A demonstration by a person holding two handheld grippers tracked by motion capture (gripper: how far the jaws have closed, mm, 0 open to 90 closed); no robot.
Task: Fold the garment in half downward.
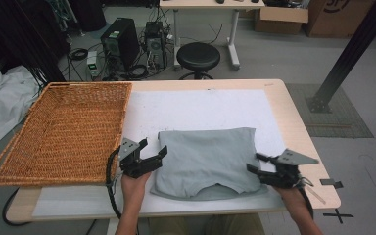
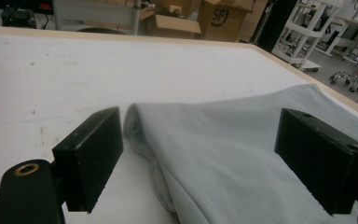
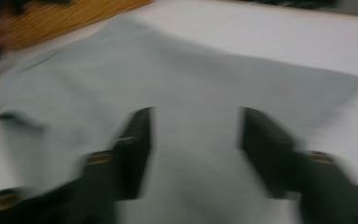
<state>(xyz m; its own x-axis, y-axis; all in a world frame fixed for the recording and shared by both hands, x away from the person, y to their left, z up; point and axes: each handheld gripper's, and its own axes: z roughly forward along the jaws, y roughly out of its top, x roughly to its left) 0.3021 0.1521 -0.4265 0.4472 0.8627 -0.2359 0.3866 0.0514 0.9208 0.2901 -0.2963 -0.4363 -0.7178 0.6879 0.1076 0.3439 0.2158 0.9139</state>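
A folded grey shirt (image 1: 208, 159) is seen lying flat on the white mat (image 1: 200, 107) that covers the table (image 1: 293, 122), toward the near edge and a little right of the middle. It is flanked by the two grippers. The left gripper (image 1: 152, 149) is held at the shirt's left edge, with its jaws spread wide; in the left gripper view the shirt (image 2: 242, 154) is seen between the jaws, its rounded folded edge just beside the left pad, while the right pad is set over the cloth farther in. Whether either pad touches the cloth cannot be told. The right gripper (image 1: 255, 164) is held at the shirt's right edge, near its lower corner, and its jaws are likewise parted. In the right gripper view, which is blurred, the shirt (image 3: 177, 88) is spread ahead of and between the jaws, and nothing is clamped. A wicker basket (image 1: 66, 132) is set on the table's left part, beside the mat, with its near right corner close to the left gripper and apart from the shirt. The left hand (image 1: 136, 185) and the right hand (image 1: 293, 196) are seen coming in from the near edge, each wrapped round its gripper. Beyond the table, a black stool (image 1: 198, 56) stands on the floor.
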